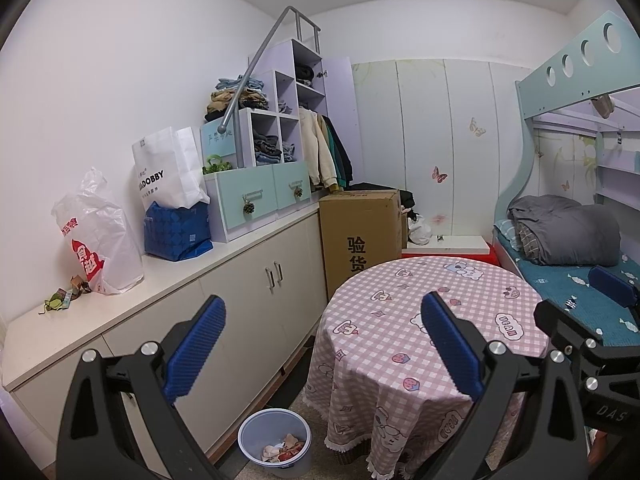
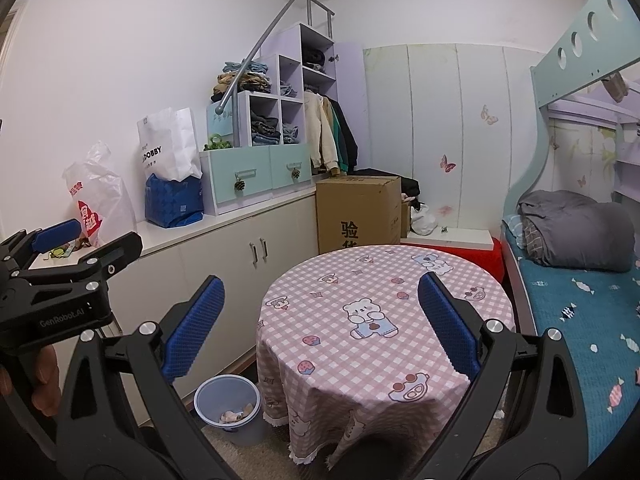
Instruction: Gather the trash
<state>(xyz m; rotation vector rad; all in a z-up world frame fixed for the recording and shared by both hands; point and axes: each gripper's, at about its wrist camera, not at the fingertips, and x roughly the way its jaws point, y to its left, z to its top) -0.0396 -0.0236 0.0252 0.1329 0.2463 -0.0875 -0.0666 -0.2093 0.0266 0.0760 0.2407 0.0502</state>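
Both grippers, left [image 1: 320,344] and right [image 2: 320,324], gape empty above table [image 2: 384,280]. Scraps [image 1: 60,300] sit on counter [image 1: 180,272]; bin [image 1: 275,440] below, so I judge they go next.

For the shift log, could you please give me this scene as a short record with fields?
left claw: open, empty
right claw: open, empty
bin: on floor between cabinet and table, scraps inside
loose trash: small scraps on counter, beside white plastic bag
table: checked cloth, nothing on it
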